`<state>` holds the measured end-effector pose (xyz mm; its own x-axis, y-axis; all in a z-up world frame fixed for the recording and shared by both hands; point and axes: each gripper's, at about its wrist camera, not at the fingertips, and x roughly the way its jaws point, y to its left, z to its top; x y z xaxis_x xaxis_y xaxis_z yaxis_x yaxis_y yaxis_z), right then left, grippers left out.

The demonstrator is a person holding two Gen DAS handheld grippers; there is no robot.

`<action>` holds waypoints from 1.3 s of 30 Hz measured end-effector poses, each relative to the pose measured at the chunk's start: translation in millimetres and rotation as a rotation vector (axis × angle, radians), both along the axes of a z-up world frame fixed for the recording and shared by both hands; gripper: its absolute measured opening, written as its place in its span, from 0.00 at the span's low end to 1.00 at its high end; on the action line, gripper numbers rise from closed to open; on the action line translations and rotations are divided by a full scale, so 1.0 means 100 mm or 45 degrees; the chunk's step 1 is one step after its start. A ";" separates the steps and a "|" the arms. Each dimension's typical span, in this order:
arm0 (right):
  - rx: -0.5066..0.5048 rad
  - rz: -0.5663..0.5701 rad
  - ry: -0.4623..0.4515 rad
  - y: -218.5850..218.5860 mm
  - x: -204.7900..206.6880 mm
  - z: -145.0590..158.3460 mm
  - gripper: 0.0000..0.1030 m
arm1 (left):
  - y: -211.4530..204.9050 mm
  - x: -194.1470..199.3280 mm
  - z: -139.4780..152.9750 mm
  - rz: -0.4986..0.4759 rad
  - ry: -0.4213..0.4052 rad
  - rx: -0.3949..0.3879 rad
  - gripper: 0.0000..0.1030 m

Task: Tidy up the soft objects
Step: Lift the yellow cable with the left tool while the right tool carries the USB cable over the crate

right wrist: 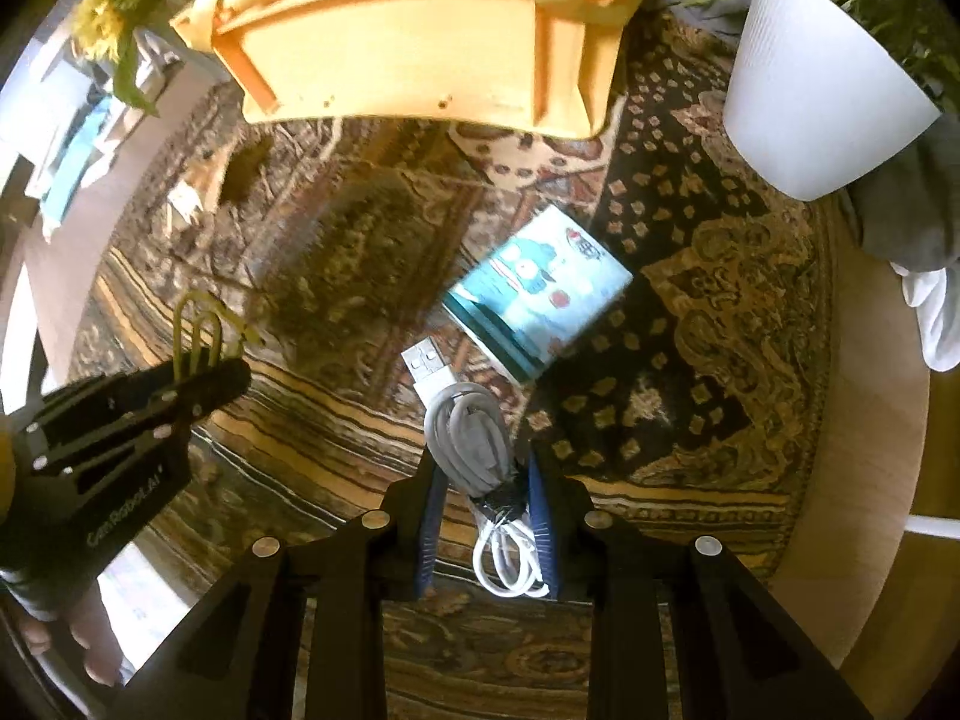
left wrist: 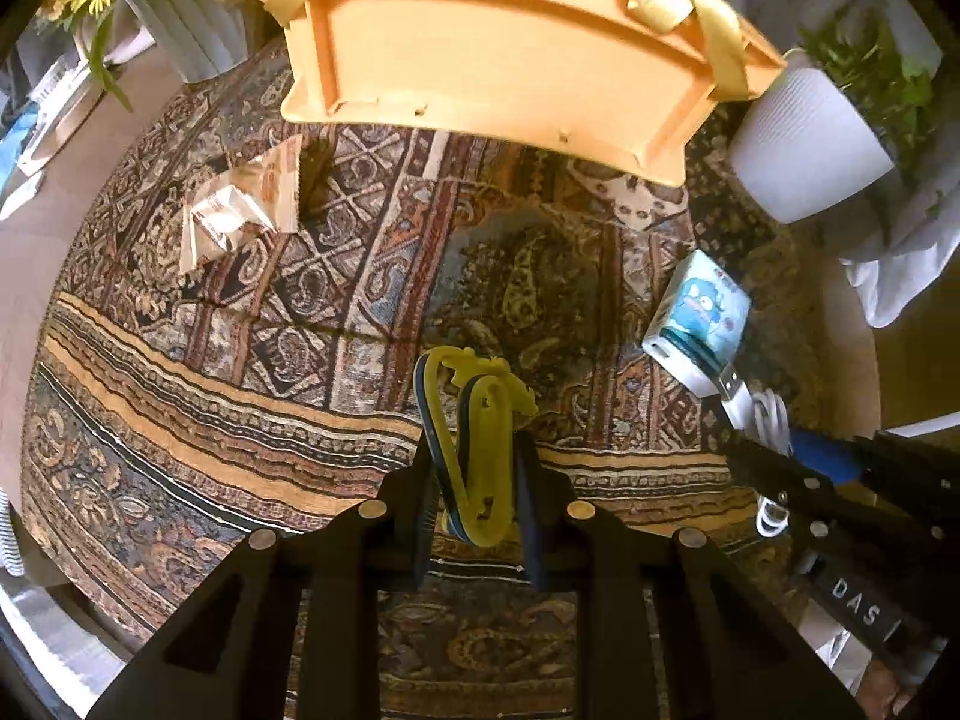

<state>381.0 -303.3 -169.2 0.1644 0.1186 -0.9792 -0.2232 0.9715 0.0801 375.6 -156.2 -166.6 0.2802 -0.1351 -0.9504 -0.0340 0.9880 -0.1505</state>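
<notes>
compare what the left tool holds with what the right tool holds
The yellow clip in the left tool is one stiff, flat plastic piece; the coiled cable in the right tool is a soft grey and white bundle with a USB plug. Both are clamped between shut pads, above the patterned rug.

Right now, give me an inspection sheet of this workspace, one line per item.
Surface: patterned rug on a pale floor.
Job's things: yellow clip in the left gripper; coiled USB cable in the right gripper; orange crate with yellow straps beyond them.
Clutter: blue cartoon box and crinkled wrapper lying on the rug.
Grippers: left gripper shut on the clip; right gripper shut on the cable bundle.
Cables: only the held USB bundle, plug pointing forward.
Surroundings: white plant pot at right, vase of yellow flowers at left.
</notes>
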 end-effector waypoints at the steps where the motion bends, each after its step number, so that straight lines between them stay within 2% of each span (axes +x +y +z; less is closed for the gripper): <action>1: 0.009 -0.005 -0.008 -0.02 0.01 0.06 0.27 | 0.03 -0.04 0.07 -0.005 -0.024 -0.004 0.23; 9: 0.092 -0.074 -0.121 0.10 0.05 0.36 0.27 | 0.19 -0.07 0.36 -0.042 -0.129 -0.031 0.23; 24: 0.196 -0.210 -0.417 0.34 0.10 0.99 0.27 | 0.46 0.15 0.95 -0.137 -0.339 -0.078 0.23; 29: 0.251 -0.268 -0.460 0.44 0.14 1.11 0.27 | 0.57 0.25 1.15 -0.180 -0.413 -0.088 0.23; 39: 0.269 -0.346 -0.564 0.60 0.36 1.35 0.27 | 0.72 0.57 1.47 -0.272 -0.514 -0.081 0.23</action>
<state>417.2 -243.4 -34.1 0.6067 0.2006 -0.7692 -0.0239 0.9718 0.2346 432.2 -83.8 -19.8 0.5858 -0.2849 -0.7588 0.2435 0.9548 -0.1705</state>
